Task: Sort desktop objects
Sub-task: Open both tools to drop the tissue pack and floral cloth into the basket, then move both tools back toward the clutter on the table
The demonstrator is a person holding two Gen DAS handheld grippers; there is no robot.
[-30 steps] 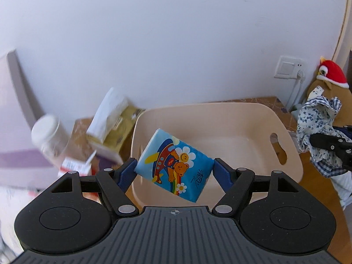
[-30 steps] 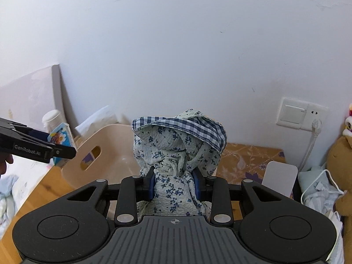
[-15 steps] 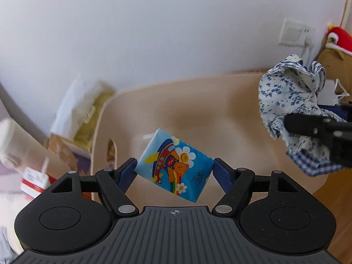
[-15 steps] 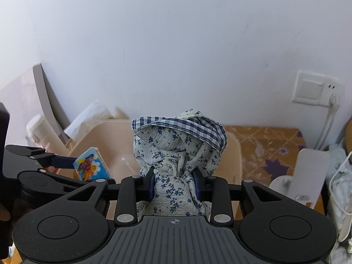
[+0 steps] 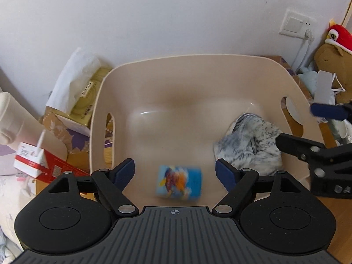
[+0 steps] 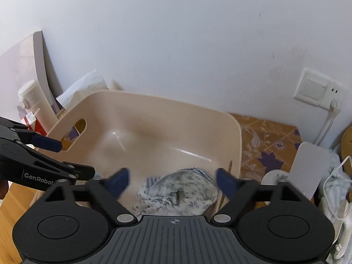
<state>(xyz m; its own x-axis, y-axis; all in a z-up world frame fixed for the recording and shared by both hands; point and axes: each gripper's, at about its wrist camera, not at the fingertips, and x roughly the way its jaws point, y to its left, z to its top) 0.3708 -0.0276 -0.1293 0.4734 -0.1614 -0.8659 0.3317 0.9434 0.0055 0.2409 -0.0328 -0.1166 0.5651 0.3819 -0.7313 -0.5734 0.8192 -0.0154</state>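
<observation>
Your beige bin sits right under both tools, so the drop-off's basically happening. The floral cloth is loose below your right hand-held gripper, whose jaws are opening with nothing pressing on it. Same on the left hand-held gripper: jaws opening, the little cartoon tissue pack blurred and free between them. Left over, I'd guess: the milk carton and tissue box off to the left gripper's left.

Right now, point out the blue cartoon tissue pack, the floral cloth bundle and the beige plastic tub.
blue cartoon tissue pack [image 5: 178, 183], left wrist view, printed face.
floral cloth bundle [image 5: 246, 145], left wrist view, middle folds.
beige plastic tub [image 6: 154, 98], right wrist view, far rim.
</observation>
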